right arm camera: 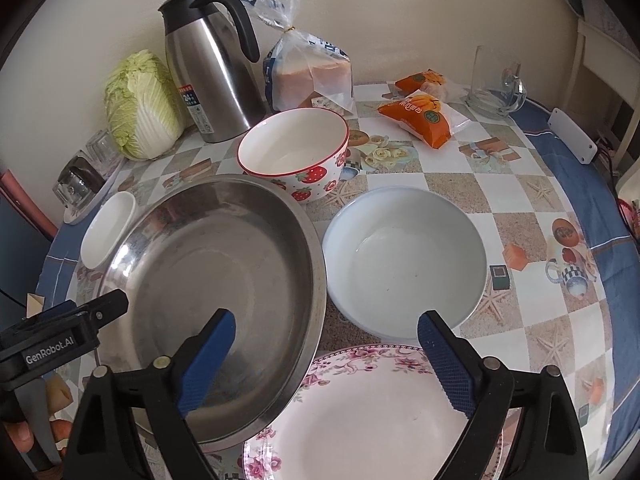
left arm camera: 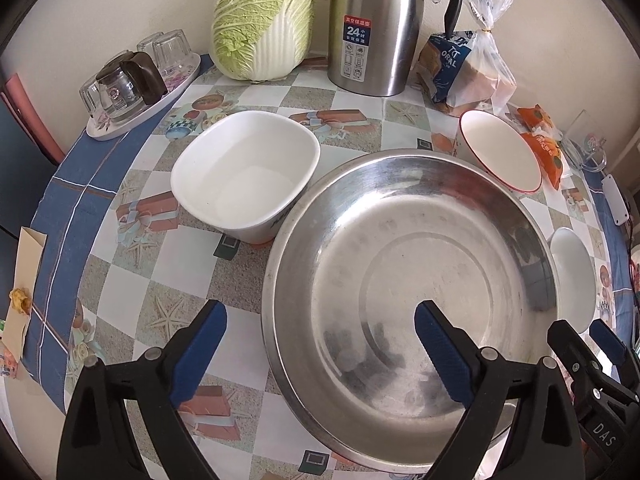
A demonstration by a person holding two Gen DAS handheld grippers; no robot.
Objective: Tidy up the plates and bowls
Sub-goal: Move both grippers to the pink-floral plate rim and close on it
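Observation:
A large steel basin point(left arm camera: 412, 304) sits on the patterned tablecloth, its near edge resting over a floral plate point(right arm camera: 368, 412). Around it stand a white square bowl point(left arm camera: 244, 172), a strawberry bowl point(right arm camera: 296, 152) with a red rim, and a pale round bowl point(right arm camera: 404, 264). My left gripper point(left arm camera: 320, 312) is open and straddles the basin's left rim, one finger inside and one over the cloth. My right gripper point(right arm camera: 326, 320) is open too, astride the basin's right rim above the plate. Neither holds anything. Each gripper shows at the edge of the other's view.
At the back against the wall are a steel thermos jug point(left arm camera: 376, 28), a cabbage point(left arm camera: 260, 20), bagged bread point(right arm camera: 308, 72), orange snack packs point(right arm camera: 420, 116) and a glass mug point(right arm camera: 496, 84). A tray of glasses point(left arm camera: 136, 80) sits far left. The round table's blue border point(right arm camera: 576, 168) curves right.

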